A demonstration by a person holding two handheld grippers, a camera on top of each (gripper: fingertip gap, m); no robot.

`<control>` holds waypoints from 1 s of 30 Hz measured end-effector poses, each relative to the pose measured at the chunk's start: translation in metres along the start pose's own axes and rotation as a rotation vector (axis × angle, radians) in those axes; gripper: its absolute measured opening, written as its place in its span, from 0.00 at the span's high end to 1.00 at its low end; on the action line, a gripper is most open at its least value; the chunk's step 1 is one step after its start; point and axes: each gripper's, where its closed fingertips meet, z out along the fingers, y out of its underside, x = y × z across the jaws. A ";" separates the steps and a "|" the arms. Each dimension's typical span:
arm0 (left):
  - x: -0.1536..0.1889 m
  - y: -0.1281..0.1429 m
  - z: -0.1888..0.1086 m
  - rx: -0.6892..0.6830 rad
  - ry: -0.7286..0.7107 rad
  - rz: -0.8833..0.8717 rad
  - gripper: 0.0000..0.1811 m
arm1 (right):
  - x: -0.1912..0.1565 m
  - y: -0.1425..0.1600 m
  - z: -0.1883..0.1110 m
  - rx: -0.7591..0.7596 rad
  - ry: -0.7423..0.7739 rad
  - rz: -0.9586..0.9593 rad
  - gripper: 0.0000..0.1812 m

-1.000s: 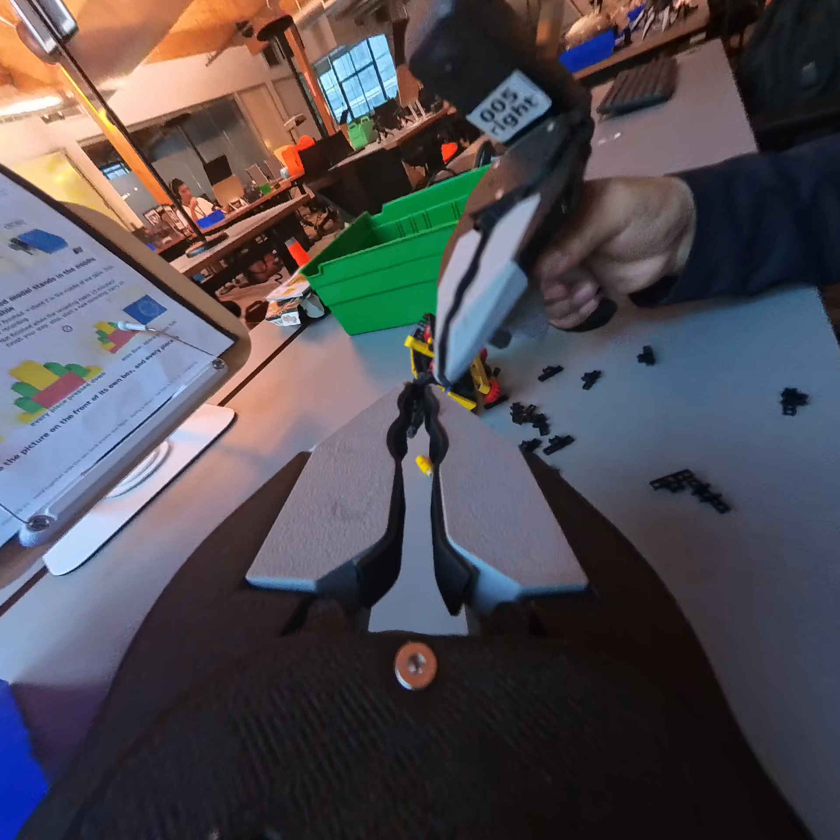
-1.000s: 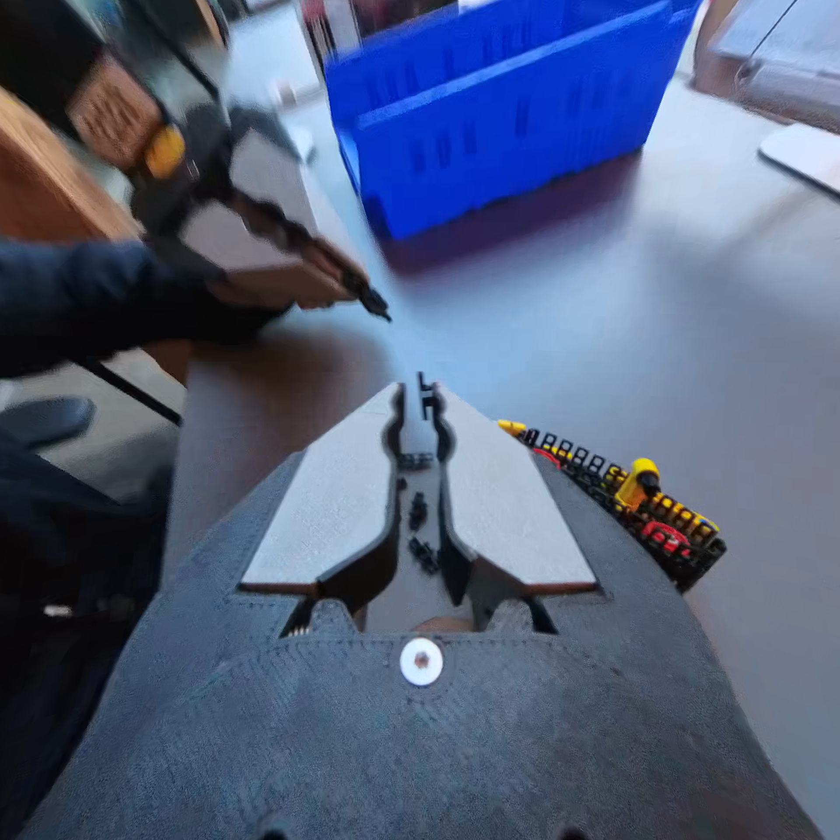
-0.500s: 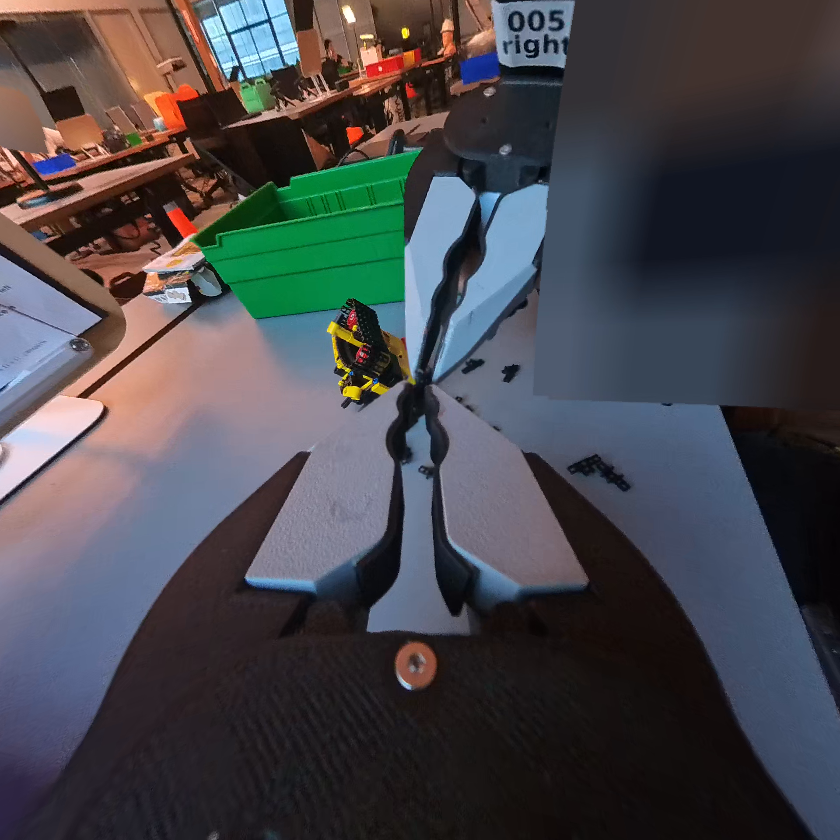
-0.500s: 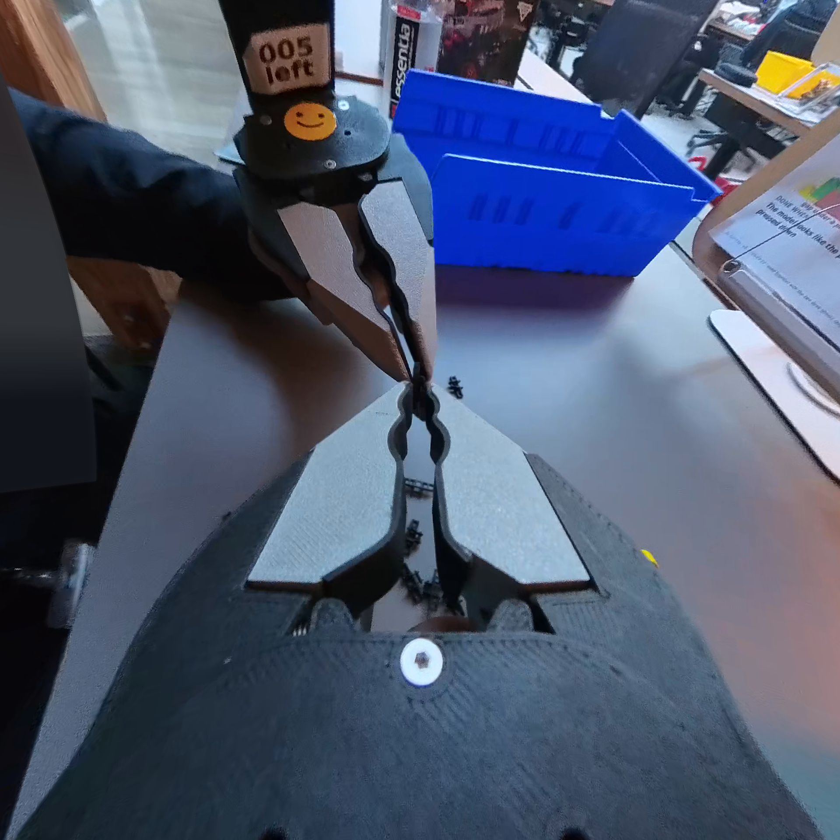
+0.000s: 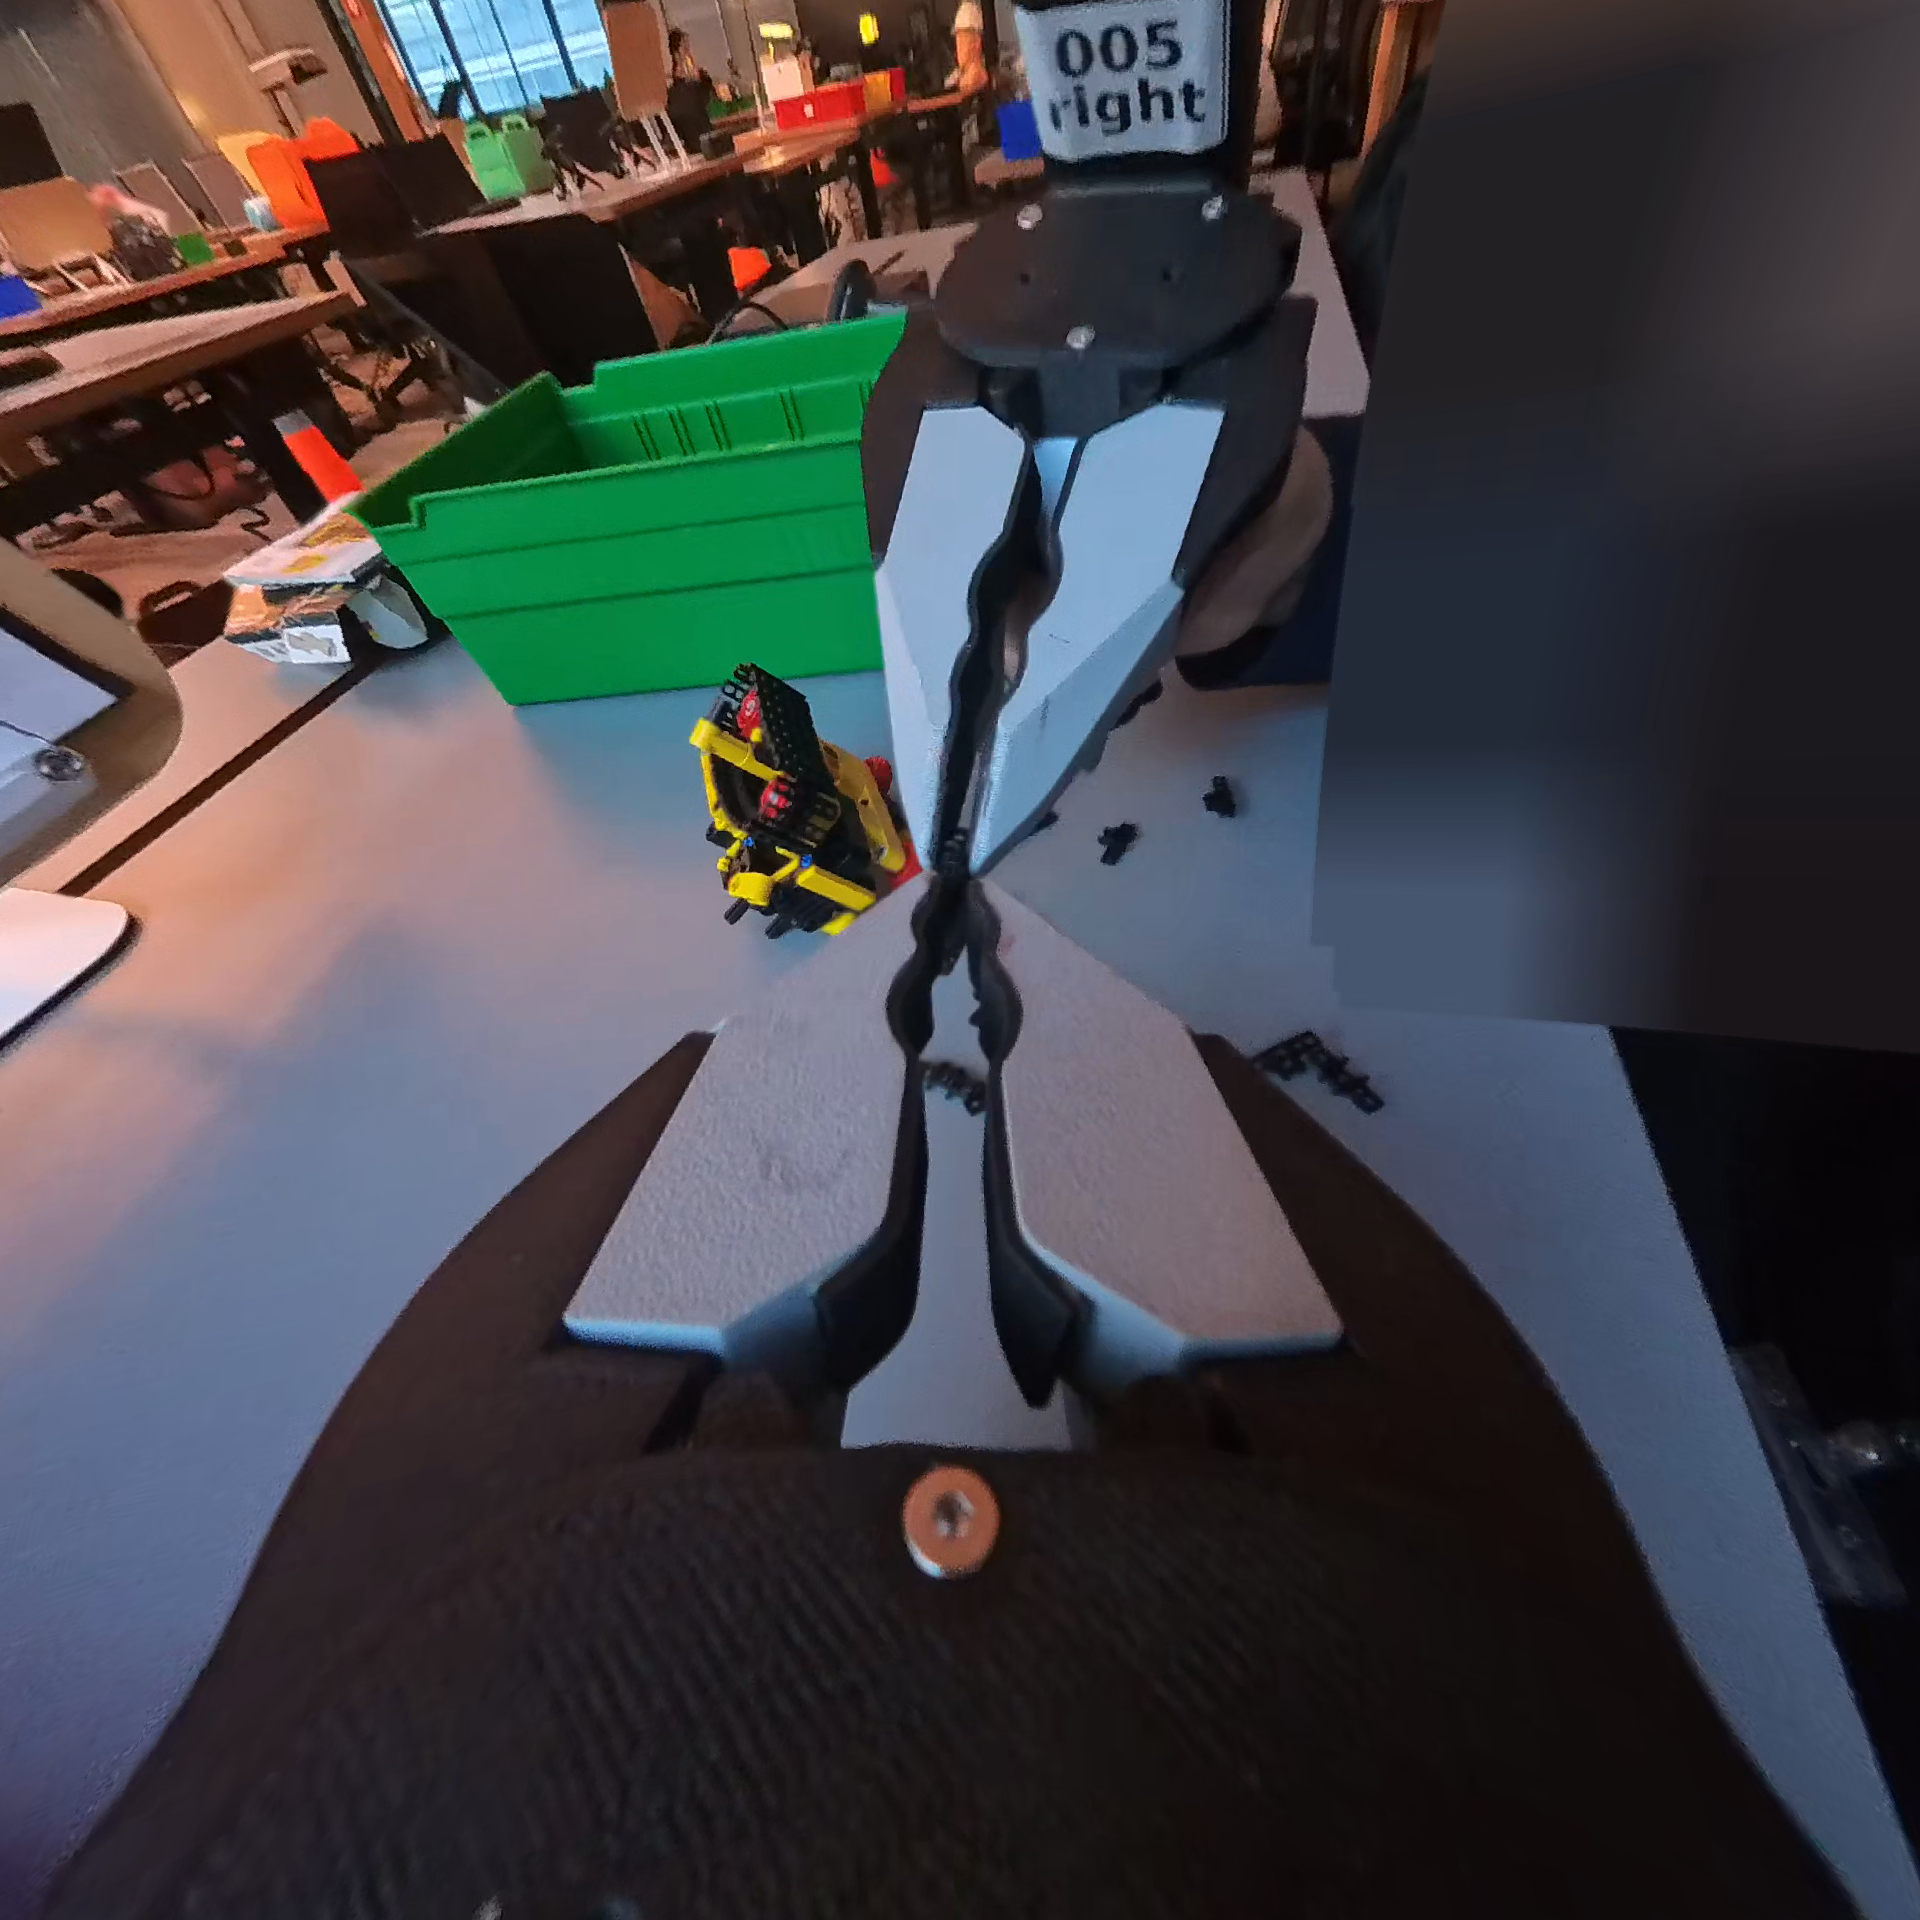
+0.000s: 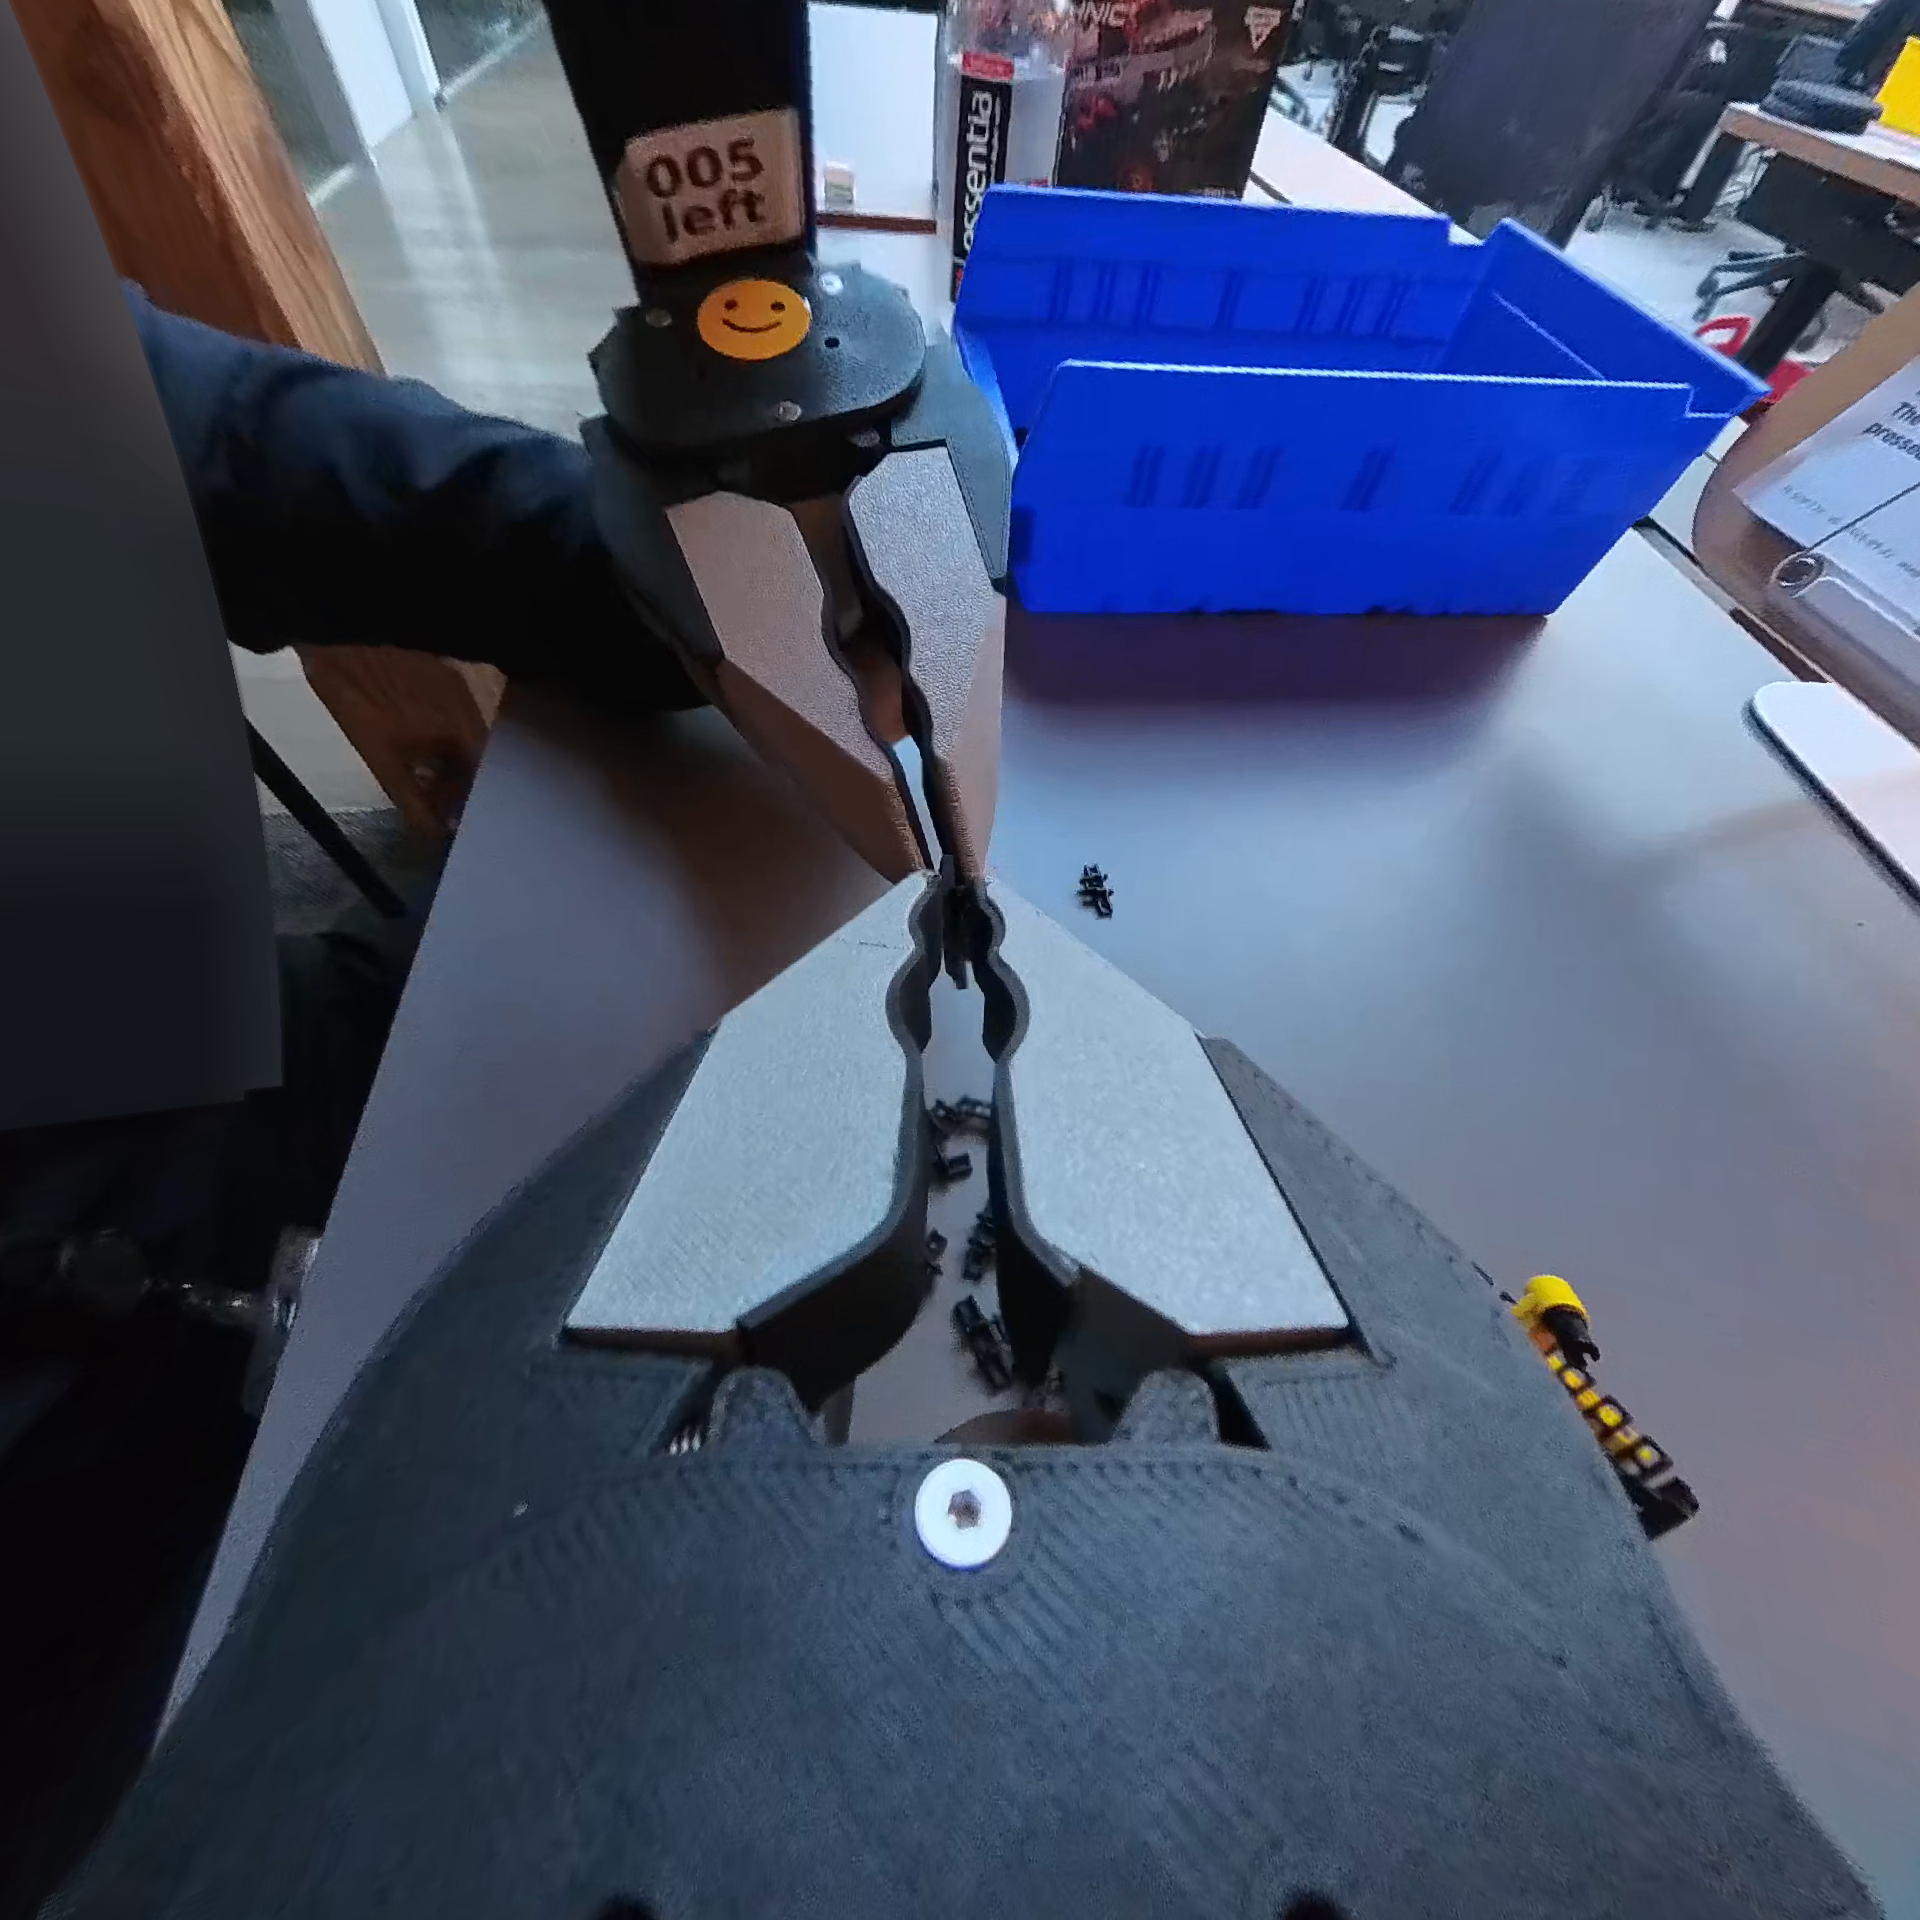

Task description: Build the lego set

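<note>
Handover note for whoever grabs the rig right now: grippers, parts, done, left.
Left gripper: shut on a small black piece, tip to tip with the right gripper, also shut on a small black piece.
Yellow-black lego model: partly built, on the table in front of the green bin.
Loose black pieces lie scattered on the table; blue bin at the far edge.
Left: join the held pieces, then fit them and the remaining pieces.
</note>
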 end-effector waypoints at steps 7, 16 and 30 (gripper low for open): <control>-0.008 -0.003 -0.002 0.012 -0.032 -0.047 1.00 | 0.009 -0.005 0.002 0.049 0.057 0.052 1.00; -0.014 -0.006 -0.003 0.037 -0.066 -0.078 1.00 | 0.034 0.009 0.001 0.027 0.134 0.214 1.00; -0.014 0.000 -0.004 0.005 -0.043 -0.072 1.00 | 0.011 0.035 0.008 -0.222 0.104 -0.091 0.92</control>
